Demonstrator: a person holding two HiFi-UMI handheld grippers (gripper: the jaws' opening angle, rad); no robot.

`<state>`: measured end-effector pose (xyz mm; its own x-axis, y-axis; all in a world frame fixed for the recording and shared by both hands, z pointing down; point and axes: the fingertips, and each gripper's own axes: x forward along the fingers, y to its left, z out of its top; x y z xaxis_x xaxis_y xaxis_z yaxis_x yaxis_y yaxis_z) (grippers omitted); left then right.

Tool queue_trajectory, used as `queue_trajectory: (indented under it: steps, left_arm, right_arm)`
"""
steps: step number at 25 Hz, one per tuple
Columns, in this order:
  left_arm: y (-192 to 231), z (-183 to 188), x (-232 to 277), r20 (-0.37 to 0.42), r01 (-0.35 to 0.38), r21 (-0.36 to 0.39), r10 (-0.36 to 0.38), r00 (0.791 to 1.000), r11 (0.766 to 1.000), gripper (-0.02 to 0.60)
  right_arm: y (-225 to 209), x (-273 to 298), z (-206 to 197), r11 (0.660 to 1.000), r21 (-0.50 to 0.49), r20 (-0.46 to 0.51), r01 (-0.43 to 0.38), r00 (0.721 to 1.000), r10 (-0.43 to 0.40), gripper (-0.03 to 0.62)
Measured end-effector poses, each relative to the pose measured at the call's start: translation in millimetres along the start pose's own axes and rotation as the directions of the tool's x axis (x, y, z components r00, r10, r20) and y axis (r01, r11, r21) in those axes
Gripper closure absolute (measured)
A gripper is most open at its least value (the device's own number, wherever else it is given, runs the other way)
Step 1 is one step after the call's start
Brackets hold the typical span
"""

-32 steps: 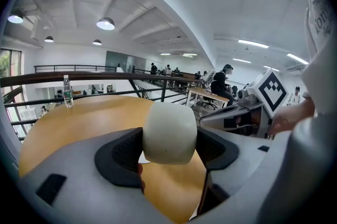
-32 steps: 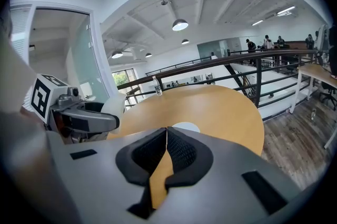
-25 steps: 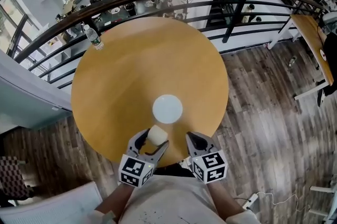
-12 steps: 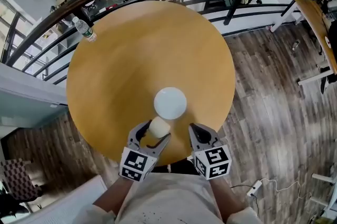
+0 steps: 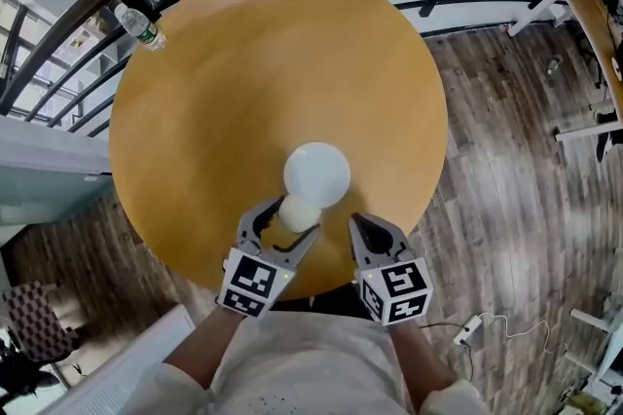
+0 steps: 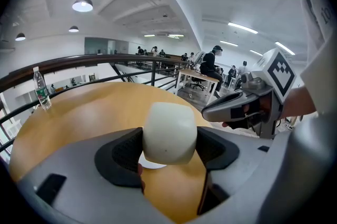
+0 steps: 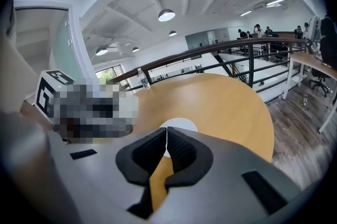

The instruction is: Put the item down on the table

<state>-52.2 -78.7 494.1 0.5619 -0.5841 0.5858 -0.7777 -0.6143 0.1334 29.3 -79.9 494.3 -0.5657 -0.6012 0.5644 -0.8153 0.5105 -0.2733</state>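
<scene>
Head view: round wooden table (image 5: 243, 82) seen from above, with a white disc (image 5: 324, 168) lying right of its centre toward the near side. The left gripper (image 5: 290, 224) reaches in over the near edge, and a white block (image 5: 300, 213) sits at its tips, overlapping the disc's near rim. The right gripper (image 5: 372, 230) is just to the right, over the table edge. A water bottle (image 5: 139, 25) stands at the far left rim, beside a dark railing (image 5: 58, 43).

Left gripper view adds the grasp, which the head view leaves unclear. The block is a rounded cube, clamped on its two sides between the black pads (image 6: 122, 152). Its upper half rises above them, and bare wood shows in the gap beneath it. A sliver of the disc shows under its lower edge. Whether block and disc touch I cannot tell.

Right gripper view: jaws pressed together, pad against pad, nothing between them. The disc lies on the table just beyond the tips, and the bottle far behind.
</scene>
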Motion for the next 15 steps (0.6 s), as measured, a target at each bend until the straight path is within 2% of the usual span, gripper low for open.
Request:
queue_trajectory:
  steps: [15]
  left_arm:
    - [30, -17, 54, -0.101, 0.038, 0.01, -0.037, 0.994, 0.999, 0.262]
  right_arm:
    - [-16, 39, -10, 0.998, 0.055, -0.048, 0.003, 0.999, 0.0, 0.568]
